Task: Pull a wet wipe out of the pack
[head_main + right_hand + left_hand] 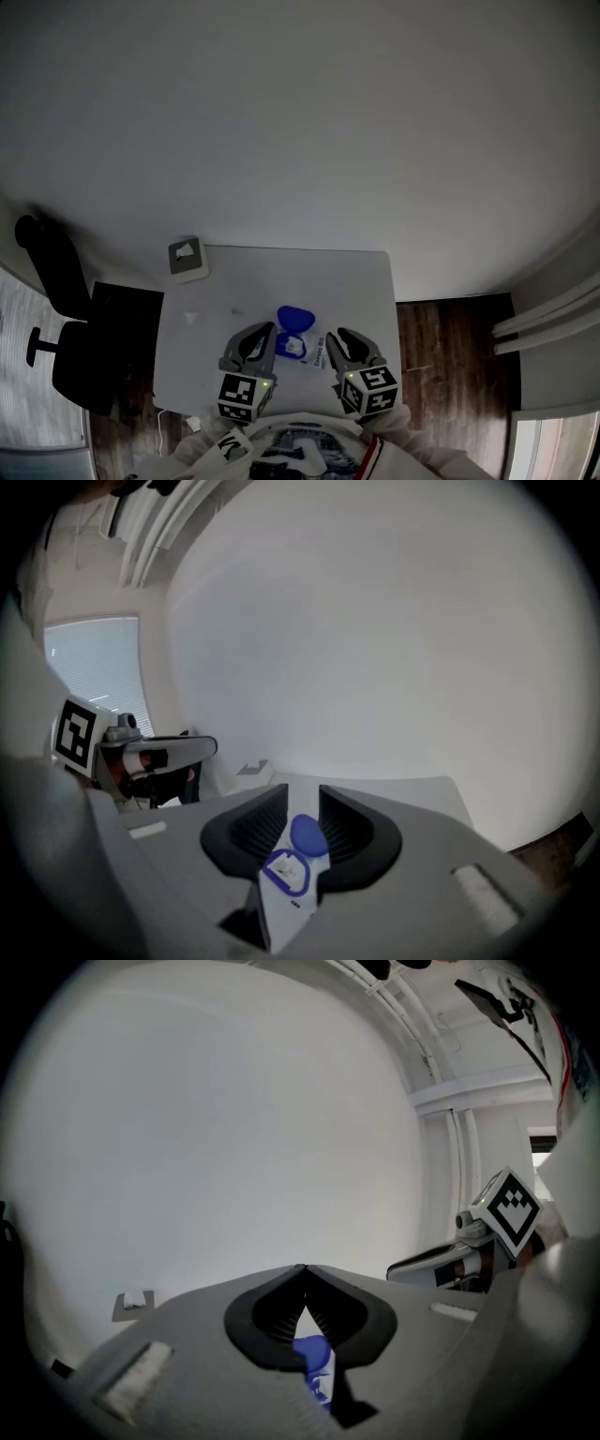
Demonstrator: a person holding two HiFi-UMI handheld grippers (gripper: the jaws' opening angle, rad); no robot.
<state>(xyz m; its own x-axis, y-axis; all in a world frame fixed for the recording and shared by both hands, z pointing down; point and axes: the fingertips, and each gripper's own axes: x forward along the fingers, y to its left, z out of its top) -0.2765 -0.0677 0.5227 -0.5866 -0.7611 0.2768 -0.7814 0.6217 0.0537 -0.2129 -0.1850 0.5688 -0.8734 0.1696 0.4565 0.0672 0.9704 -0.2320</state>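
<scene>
The white wet wipe pack (302, 349) lies on the white table (366, 281) close to the front edge, its blue lid (294, 318) flipped open toward the back. In the right gripper view the pack (281, 897) lies just below my right gripper (302, 789), with the lid (308, 835) and a white wipe in the blue-rimmed opening (284, 869) seen through the gap. That gripper is open and its pads touch nothing. My left gripper (302, 1269) is shut with its tips meeting, and the lid (314, 1358) shows beneath it. In the head view the left gripper (268, 330) and right gripper (337, 335) flank the pack.
A small grey holder (187, 259) with something white in it sits at the table's back left corner. A white scrap (191, 318) lies left of the pack. A black office chair (58, 319) stands left of the table, with wooden floor (445, 366) to the right.
</scene>
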